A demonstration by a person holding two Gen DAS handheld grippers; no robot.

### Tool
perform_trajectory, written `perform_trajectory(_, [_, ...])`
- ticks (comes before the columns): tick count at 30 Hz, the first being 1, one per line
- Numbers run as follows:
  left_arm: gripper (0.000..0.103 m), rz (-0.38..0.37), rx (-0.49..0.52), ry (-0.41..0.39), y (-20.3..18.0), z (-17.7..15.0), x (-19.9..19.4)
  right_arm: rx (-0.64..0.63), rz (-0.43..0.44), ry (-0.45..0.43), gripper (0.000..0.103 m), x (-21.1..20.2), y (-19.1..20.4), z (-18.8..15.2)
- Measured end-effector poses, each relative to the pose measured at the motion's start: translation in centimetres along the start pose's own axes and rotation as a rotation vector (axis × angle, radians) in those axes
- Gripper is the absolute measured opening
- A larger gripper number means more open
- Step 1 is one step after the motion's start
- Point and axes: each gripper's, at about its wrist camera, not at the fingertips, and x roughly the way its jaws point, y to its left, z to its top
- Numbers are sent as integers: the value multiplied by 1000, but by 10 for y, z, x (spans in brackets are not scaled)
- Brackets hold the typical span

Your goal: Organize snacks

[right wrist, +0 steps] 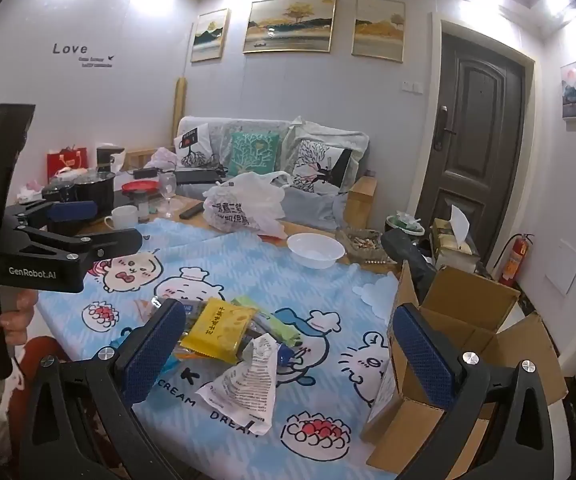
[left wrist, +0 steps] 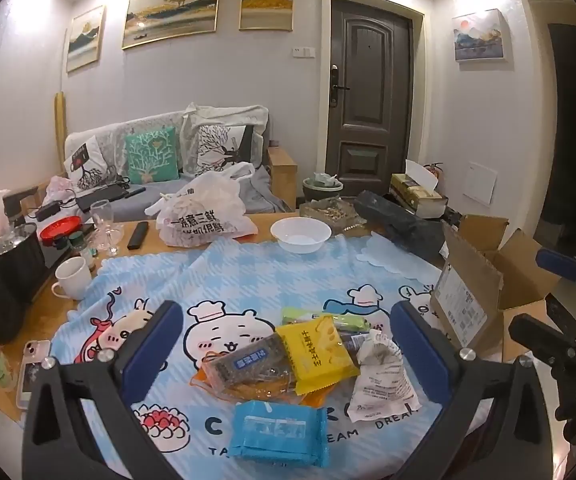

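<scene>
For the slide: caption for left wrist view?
Open left tongs above snack pile on cartoon tablecloth, cardboard box at right.

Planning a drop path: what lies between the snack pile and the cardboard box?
Only bare cloth. In the right wrist view, the white packet is the pile's nearest piece to the cardboard box, and nothing lies between them.

The cloth (left wrist: pixel 248 276) holds one yellow packet (left wrist: pixel 318 350), one blue packet (left wrist: pixel 278 434), one white packet (left wrist: pixel 384 388), one green packet (left wrist: pixel 324 316) and one clear dark-filled packet (left wrist: pixel 244 364); others lie hidden beneath. Beside them are one open box (left wrist: pixel 484 292), one bowl (left wrist: pixel 301 234), one mug (left wrist: pixel 73 278), one glass (left wrist: pixel 106 220) and one plastic bag (left wrist: pixel 204 212). Four pictures (left wrist: pixel 174 10) hang on the walls and three cushions (left wrist: pixel 153 154) sit on the sofa.
</scene>
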Motion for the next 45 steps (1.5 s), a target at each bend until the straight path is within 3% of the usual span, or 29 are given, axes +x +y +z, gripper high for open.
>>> perform_trajectory(12, [102, -4, -4, 7, 0, -11, 4, 5, 8, 2, 103, 0, 4, -6])
perform_trajectory(45, [102, -15, 4, 2, -3, -4, -4, 23, 5, -3, 103, -13, 4, -4])
